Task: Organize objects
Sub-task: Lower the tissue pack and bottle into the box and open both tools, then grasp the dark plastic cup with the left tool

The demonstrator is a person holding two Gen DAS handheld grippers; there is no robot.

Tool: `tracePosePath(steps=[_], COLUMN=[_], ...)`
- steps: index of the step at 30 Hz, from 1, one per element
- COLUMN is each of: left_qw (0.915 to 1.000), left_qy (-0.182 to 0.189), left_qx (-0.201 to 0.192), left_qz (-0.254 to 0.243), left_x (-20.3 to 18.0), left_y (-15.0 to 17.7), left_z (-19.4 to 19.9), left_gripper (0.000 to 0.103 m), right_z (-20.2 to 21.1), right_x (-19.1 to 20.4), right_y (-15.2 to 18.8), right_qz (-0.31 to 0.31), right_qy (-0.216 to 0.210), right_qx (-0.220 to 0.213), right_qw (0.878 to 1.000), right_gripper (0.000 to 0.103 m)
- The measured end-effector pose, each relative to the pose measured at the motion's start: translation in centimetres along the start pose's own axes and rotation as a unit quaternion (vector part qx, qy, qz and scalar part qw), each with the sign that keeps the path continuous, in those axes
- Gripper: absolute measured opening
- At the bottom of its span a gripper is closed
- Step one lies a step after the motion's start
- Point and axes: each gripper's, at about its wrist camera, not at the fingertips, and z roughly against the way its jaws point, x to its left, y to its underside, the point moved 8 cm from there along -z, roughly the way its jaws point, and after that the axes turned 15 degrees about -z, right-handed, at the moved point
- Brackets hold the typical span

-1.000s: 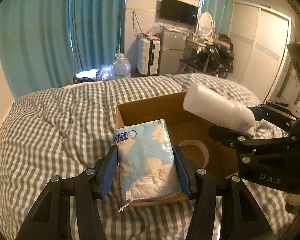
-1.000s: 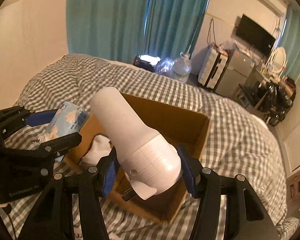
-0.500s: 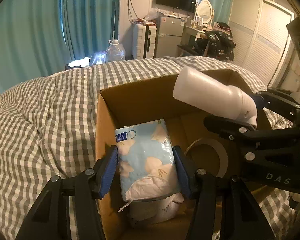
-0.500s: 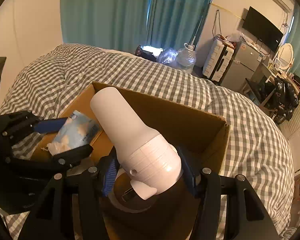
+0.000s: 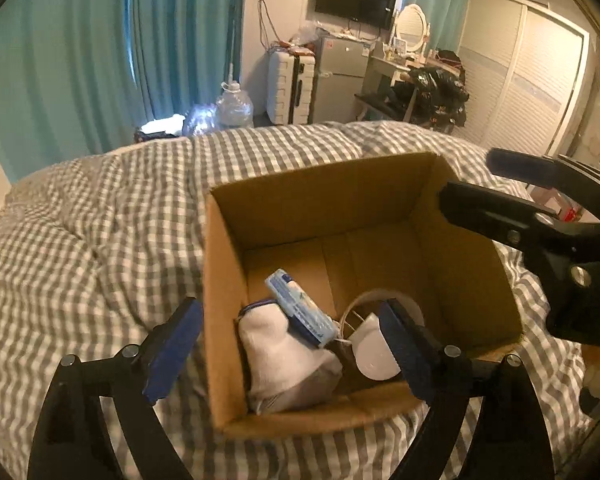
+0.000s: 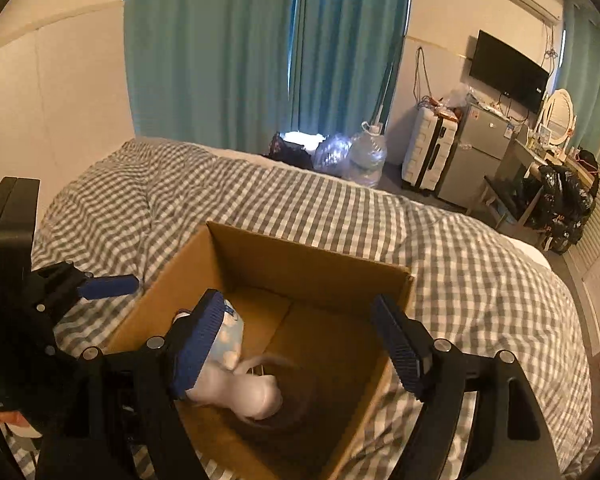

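An open cardboard box (image 5: 316,196) (image 6: 312,264) stands on the checked bed. Inside lie a blue-and-white tissue pack (image 5: 300,308) (image 6: 230,334) standing on edge, a white cloth bundle (image 5: 284,360) and a white bottle (image 5: 374,350) (image 6: 244,390), blurred in the right wrist view. My left gripper (image 5: 290,344) is open and empty over the box's near left corner. My right gripper (image 6: 300,340) is open and empty above the box; it also shows at the right of the left wrist view (image 5: 540,216).
The grey checked duvet (image 5: 92,248) covers the bed around the box. Beyond the bed are teal curtains (image 5: 172,48), a water jug (image 5: 234,106), a white suitcase (image 5: 290,88), a small fridge (image 5: 338,80) and a cluttered desk. A wall runs along the bed's left side (image 6: 60,100).
Both grippers opened. The tissue pack left my left gripper and the white bottle left my right gripper; both now lie inside the box. Both grippers rose slightly.
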Motion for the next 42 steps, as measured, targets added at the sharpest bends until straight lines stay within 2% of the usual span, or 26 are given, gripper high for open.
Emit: tracePosePath(steps=[6,15,20,25,31,33,38,42], left_qw=[0.9994,0.9978,0.9960,0.9952,0.9948,0.9961,0.9976,0.9985], left_qy=[-0.031,-0.062,-0.086,-0.095,-0.099,-0.084,-0.044,-0.028], left_qx=[0.008,0.020,0.024,0.022,0.023,0.024,0.031,0.035], left_qz=[0.014,0.008,0.001,0.003,0.011,0.010,0.043,0.031], left_x=[1.0,1.3,0.5,-1.5,-4.6,-5.7,-7.2,-8.4], left_y=[0.9,2.8,5.6,9.3,14.2,15.7,18.6,19.8], left_z=[3.8,10.5,13.5,14.7,13.9,13.3,12.0,11.4], left_gripper=[0.093,0.093,0.093,0.093,0.093,0.093,0.093,0.093], right_z=[5.5,12.4,14.6,15.0,13.9,13.3,11.2,10.2], right_x=[0.3,0.4,0.9,1.6,2.4,2.6,2.6,2.1], right_y=[0.2,1.5,3.8,8.1,15.1,17.3,21.8,23.0], right_qz=[0.007,0.013,0.014,0.028,0.049,0.048,0.029,0.016], right_qy=[0.012,0.016,0.020,0.023,0.030,0.025,0.013,0.015], right_qx=[-0.030,-0.042,-0.036,-0.011,0.032,0.048,0.091,0.108], right_qw=[0.999,0.999,0.999,0.999,0.998,0.997,0.995,0.994], right_gripper=[0.077,0.077,0.077,0.077,0.077,0.077,0.077,0.077])
